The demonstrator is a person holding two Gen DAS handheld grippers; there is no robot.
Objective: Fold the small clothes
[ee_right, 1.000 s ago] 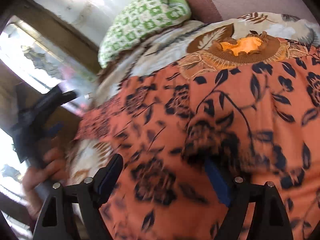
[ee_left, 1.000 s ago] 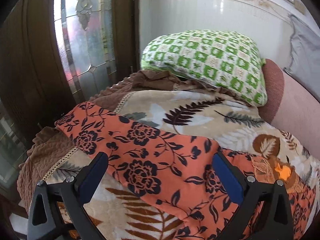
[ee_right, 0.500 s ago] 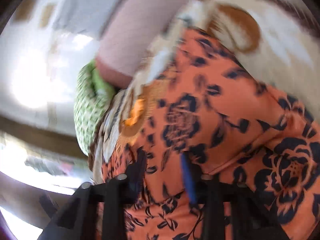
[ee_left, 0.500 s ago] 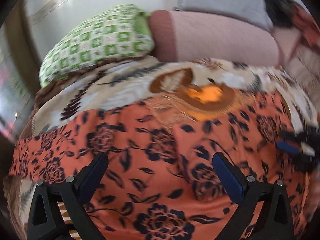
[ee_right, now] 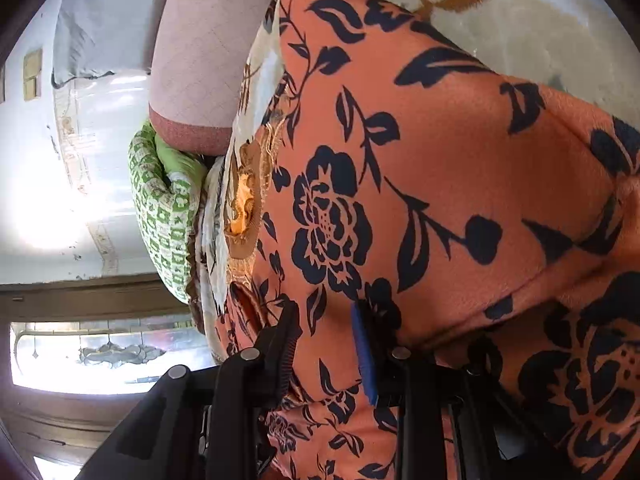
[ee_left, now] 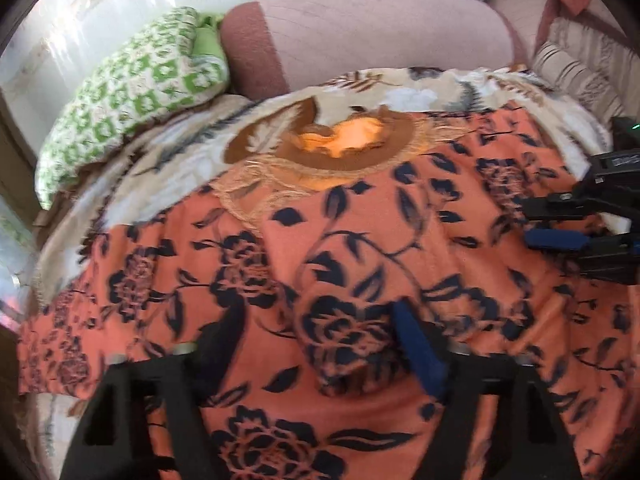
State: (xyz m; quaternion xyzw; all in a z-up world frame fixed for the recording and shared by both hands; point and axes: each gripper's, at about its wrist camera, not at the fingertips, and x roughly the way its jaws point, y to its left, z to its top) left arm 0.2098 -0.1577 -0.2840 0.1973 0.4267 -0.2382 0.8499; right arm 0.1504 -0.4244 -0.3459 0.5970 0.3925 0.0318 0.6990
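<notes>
item: orange garment with dark navy flower print (ee_left: 360, 240), spread flat over a leaf-patterned blanket (ee_left: 192, 148) on a bed; gold lace neckline (ee_left: 280, 184) lies toward the far side, by a brown and orange patch of the blanket. left gripper (ee_left: 320, 332): lowered over the near part of the garment, jaws half closed and just now narrowing, a raised fold of the orange cloth between them; whether the pads press it i cannot tell, the view being blurred. right gripper (ee_right: 326, 336): rolled onto its side at the garment's right edge, jaws just drawn close together, a bunched fold of the cloth pinched between the black finger and the blue pad (ee_right: 366, 360); also seen at the right margin of the left view (ee_left: 560, 220). surroundings: green and white checked pillow (ee_left: 132, 92) at the head of the bed, pink quilted bolster (ee_left: 380, 32) beside it, white wall (ee_right: 40, 160) behind, patterned glass pane (ee_right: 108, 352) in a dark wood frame.
</notes>
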